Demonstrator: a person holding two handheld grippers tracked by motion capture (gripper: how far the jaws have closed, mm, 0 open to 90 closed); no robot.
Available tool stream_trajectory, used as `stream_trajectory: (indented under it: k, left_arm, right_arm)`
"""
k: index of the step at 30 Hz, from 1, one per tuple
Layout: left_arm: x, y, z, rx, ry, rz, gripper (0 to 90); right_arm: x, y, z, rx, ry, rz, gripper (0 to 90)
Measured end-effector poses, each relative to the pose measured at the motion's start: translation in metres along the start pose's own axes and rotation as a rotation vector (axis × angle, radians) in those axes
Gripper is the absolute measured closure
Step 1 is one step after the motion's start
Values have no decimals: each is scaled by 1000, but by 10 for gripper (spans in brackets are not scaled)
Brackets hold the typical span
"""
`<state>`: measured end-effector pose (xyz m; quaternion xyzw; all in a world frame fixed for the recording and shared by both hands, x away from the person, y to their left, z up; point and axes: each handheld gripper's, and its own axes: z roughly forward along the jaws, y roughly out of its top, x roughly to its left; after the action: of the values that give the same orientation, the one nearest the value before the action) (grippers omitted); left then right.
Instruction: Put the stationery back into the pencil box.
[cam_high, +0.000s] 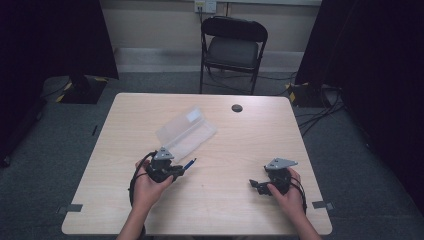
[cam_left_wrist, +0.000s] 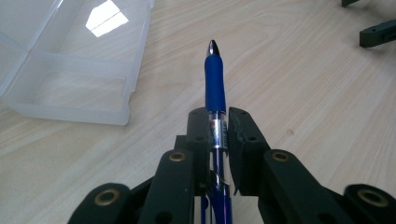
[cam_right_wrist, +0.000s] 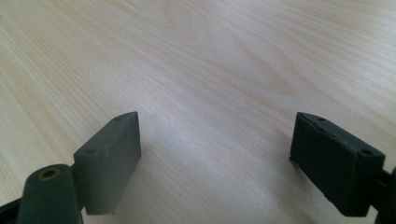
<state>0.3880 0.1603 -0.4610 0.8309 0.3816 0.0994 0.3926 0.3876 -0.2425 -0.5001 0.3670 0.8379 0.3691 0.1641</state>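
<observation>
Nearest, at about 7 o'clock on the bench (cam_high: 220, 200), the left tongs (cam_high: 181, 170) are clamped narrowly on a blue pen (cam_high: 189, 163). In the left gripper view the pads pinch the pen's (cam_left_wrist: 215, 88) clear barrel just behind the blue grip, and the metal tip sticks out ahead, lifted clear of the wood. At about 5 o'clock the right tongs (cam_high: 256, 184) rest low over bare wood near the front right edge, spread wide with nothing between them; the right gripper view shows open grain between the two black pads (cam_right_wrist: 109, 161).

Just beyond the pen tip, toward 11 o'clock of the bench centre, lies a clear plastic case (cam_high: 187, 131), hinged open, its lid laid back on the far side. Its shallow tray (cam_left_wrist: 70, 93) holds nothing; wood shows through the bottom. The near wall of the tray stands close to the left tongs, at 10 o'clock from the pen tip in the left gripper view.

The middle strip between the two hands is open wood, and so is the right half up to a small dark round grommet (cam_high: 237, 108) at 12 o'clock by the far edge. Past that edge a black folding chair (cam_high: 233, 47) stands on the carpet.
</observation>
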Motion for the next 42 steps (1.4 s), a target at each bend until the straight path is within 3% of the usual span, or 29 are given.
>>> stream_trajectory:
  k: [4,6,11,21,26,28,38,40,41,42]
  left_arm:
    - [1,5,5,-9,0,-13,797]
    - [3,8,6,7,3,5,797]
    - [7,17,11,-9,2,-11,797]
    - [17,36,15,2,27,5,797]
    - [23,45,17,-18,24,-8,797]
    - [25,49,17,-4,36,9,797]
    - [26,50,26,-16,35,-24,797]
    - [27,49,25,-6,39,-2,797]
    - [25,49,25,-18,32,-20,797]
    - [25,48,23,-9,35,-6,797]
  right_arm:
    - [0,0,0,0,-1,0,156]
    - [0,0,0,-1,0,0,156]
    - [0,0,0,0,-1,0,156]
    - [0,0,0,0,0,0,156]
    - [0,0,0,0,0,0,156]
    - [0,0,0,0,1,0,156]
    - [0,0,0,0,1,-1,156]
    - [0,0,0,0,0,-2,156]
    - [0,0,0,0,1,-1,156]
    - [0,0,0,0,0,-2,156]
